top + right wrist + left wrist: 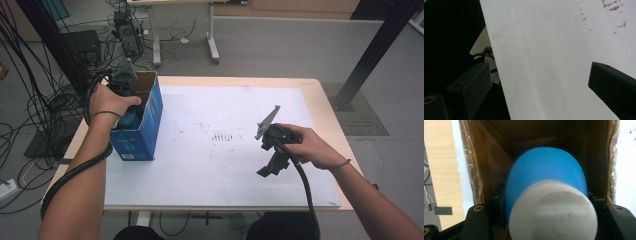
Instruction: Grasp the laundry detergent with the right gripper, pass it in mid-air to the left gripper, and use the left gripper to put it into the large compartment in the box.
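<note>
The left gripper (131,107) was lowered into the open top of a blue cardboard box (150,125) that stood upright at about 9 o'clock on the tabletop (320,100), near its left edge. The left hand (107,100) gripped the tool from above, and its black cable (75,172) looped down along the forearm. In the left gripper view, the jaws were closed on a blue object with a white cylindrical end (546,195): one jaw pressed each flank of the blue body, and the white end faced the camera. The object sat inside the box, with the brown inner walls (486,165) rising on both sides of it. What kind of object it was could not be told.

The right gripper (272,155) was held at about 4 o'clock on the tabletop, well apart from the box. The right hand (310,145) grasped its body, the grey three-cornered plate (267,121) stood up at its top, and its cable (305,185) trailed toward the near edge. In the right gripper view, the jaws stood wide apart with nothing between them, directed at the white sheet (554,62) that covered the tabletop. That sheet carried a patch of small brown marks (225,136) near the centre, at roughly 12 o'clock from the right gripper. The near edge of the sheet ran diagonally through the right gripper view, with dark space beyond it.
</note>
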The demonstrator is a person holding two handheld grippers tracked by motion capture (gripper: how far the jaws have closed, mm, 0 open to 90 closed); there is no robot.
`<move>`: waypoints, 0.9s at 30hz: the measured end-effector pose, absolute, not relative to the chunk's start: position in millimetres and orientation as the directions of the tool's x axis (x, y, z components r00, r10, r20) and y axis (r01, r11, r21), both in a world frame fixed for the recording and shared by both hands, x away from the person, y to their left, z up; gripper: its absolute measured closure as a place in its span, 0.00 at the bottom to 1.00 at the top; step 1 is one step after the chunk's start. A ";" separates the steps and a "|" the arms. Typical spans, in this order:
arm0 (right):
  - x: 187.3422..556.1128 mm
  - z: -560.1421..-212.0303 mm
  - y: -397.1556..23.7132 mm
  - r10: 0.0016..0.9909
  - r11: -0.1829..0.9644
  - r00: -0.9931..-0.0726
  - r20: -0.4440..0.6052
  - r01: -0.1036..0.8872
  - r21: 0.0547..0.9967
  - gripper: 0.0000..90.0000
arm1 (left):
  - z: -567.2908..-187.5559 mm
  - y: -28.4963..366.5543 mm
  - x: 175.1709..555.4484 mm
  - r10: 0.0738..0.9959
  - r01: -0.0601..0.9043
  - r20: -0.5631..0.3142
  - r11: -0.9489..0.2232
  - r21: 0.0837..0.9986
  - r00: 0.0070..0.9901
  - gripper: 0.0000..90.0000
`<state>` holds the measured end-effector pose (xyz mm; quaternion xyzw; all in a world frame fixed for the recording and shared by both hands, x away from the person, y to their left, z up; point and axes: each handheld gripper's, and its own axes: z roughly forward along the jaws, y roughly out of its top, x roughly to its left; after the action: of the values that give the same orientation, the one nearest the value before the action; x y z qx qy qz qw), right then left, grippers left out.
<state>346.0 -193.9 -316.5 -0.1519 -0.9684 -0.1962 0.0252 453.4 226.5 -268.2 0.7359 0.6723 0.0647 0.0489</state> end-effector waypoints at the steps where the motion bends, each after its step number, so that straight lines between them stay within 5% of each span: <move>1: 345.9 -316.2 -194.1 0.287 0.876 -0.952 0.108 0.306 0.372 0.05 | -269.2 226.6 453.5 0.996 0.983 0.028 -0.088 0.161 0.085 0.42; 27: 347.9 -316.3 -190.4 0.283 0.879 -0.953 0.105 0.302 0.370 0.05 | -271.8 227.2 455.5 0.995 0.982 0.027 -0.094 0.163 0.091 0.42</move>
<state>347.9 -190.4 -316.3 -0.1508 -0.9689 -0.1948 0.0238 455.5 227.2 -271.8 0.7369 0.6709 0.0654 0.0514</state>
